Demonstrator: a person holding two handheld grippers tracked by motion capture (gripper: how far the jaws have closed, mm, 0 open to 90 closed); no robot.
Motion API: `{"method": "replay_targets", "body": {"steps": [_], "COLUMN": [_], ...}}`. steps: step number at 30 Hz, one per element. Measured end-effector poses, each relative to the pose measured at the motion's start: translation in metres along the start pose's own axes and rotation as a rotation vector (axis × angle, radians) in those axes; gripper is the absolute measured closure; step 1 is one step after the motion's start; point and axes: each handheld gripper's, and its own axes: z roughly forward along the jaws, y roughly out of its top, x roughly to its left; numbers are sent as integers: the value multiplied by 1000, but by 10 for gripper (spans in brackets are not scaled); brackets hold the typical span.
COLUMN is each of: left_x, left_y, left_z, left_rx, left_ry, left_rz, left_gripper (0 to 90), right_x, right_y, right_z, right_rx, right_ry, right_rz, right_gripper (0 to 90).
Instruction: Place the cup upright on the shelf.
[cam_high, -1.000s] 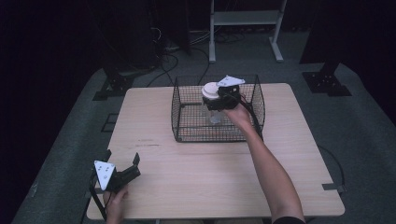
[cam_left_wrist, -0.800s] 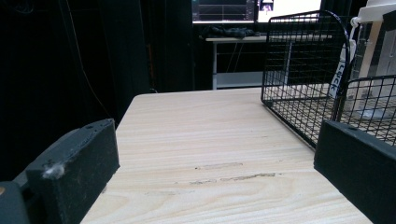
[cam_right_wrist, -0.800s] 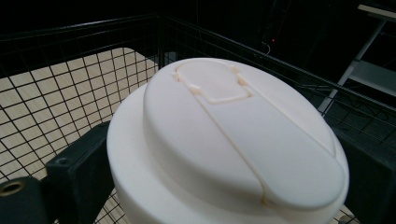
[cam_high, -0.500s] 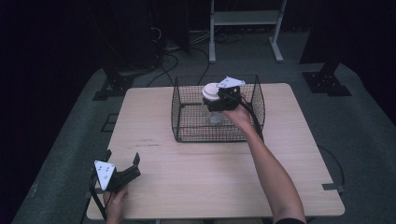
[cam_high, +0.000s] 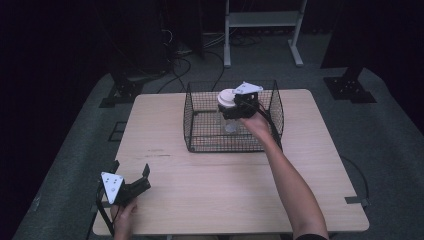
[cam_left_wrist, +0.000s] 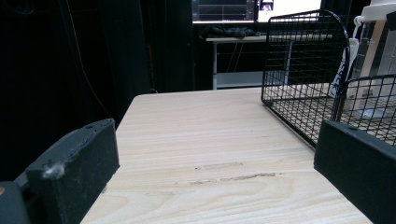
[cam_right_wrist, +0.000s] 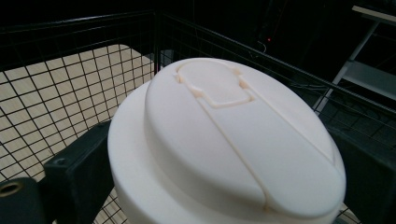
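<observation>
Holding a clear cup (cam_high: 230, 116) with a white lid (cam_right_wrist: 233, 140) above the black wire basket (cam_high: 200, 130), the right hand-held gripper (cam_high: 241, 102) clamps it just below the lid. Left hand-held gripper (cam_high: 131, 186) rests wide apart at the wooden bench (cam_high: 225, 190) corner.

Wire basket (cam_high: 200, 131) standing as a walled obstacle at the worktop's (cam_high: 210, 180) far middle, open on top, white-lidded cup (cam_high: 227, 100) inside it, bare wood in front of and on both sides of the basket, left gripper (cam_high: 131, 175) near the front left corner
</observation>
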Motion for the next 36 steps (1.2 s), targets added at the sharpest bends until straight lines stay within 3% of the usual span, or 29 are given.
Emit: {"method": "replay_targets", "body": {"steps": [18, 36], "left_x": [0, -1], "left_y": [0, 0], "left_z": [0, 0], "left_rx": [2, 2], "left_ry": [4, 2], "left_rz": [2, 8], "left_gripper": [0, 0], "right_x": [-5, -6], "right_y": [6, 18], "right_z": [-7, -30], "right_rx": [-37, -98], "right_ry": [4, 19], "right_rz": [26, 52], "right_gripper": [0, 0]}}
